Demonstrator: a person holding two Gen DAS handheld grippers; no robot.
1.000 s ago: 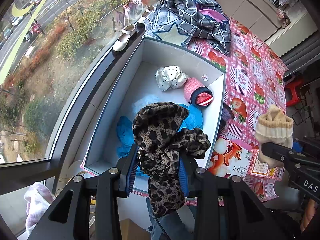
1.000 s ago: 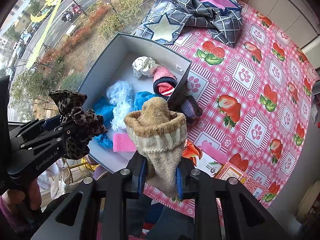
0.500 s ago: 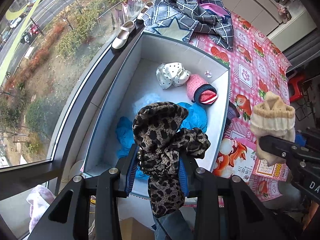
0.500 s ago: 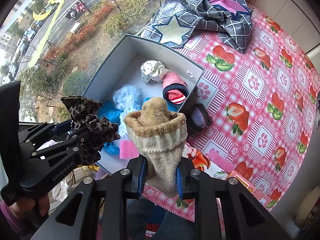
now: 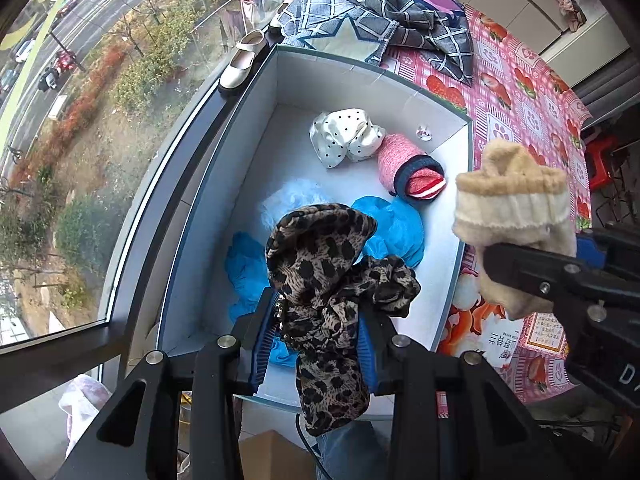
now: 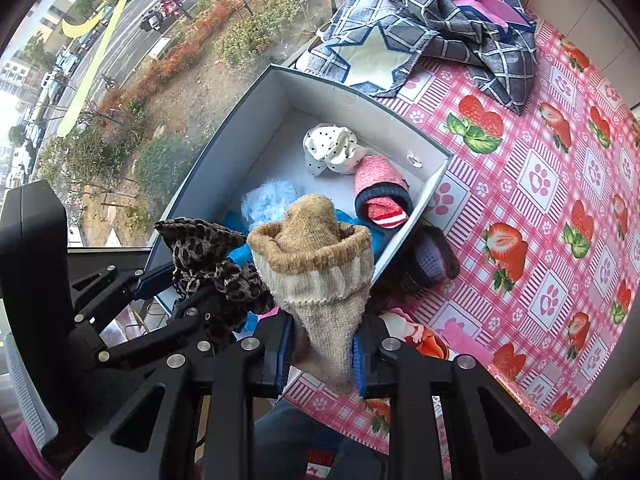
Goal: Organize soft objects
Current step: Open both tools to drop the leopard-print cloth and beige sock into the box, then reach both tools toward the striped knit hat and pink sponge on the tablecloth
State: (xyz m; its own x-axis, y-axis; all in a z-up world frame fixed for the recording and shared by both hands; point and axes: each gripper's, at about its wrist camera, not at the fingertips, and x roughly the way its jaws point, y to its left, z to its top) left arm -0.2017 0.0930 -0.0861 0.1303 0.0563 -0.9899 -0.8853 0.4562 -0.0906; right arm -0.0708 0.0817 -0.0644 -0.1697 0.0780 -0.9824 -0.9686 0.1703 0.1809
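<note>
A crumpled leopard-print fabric piece (image 5: 324, 280) is pinched between the blue pads of the left gripper (image 5: 316, 344), its bulk bunched above the fingertips and a tail hanging below them toward the camera. The jaws stand narrow, clamped on the cloth from both sides. Its long axis runs along the fingers, and it hangs over the near end of the open grey cardboard box (image 5: 224, 152).

A beige knitted sock with a tan fleecy cuff (image 6: 316, 272) sits between the pads of the right gripper (image 6: 320, 356), whose jaws are closed tight on its narrow end. The cuff opening faces away from the camera, so the sock's length also follows the fingers. In the right wrist view it hangs above the box's near right wall.

Inside the box lie bright blue cloth (image 5: 396, 224), a pale blue fluffy item (image 6: 268, 200), a white dotted fabric bundle (image 5: 344, 136) and a pink knitted roll with a dark blue cuff (image 5: 408, 168). The box rests on a pink checked tablecloth with strawberries and paw prints (image 6: 540, 184), beside a window. A grey plaid garment with a pale star (image 6: 424, 36) lies beyond the box.
</note>
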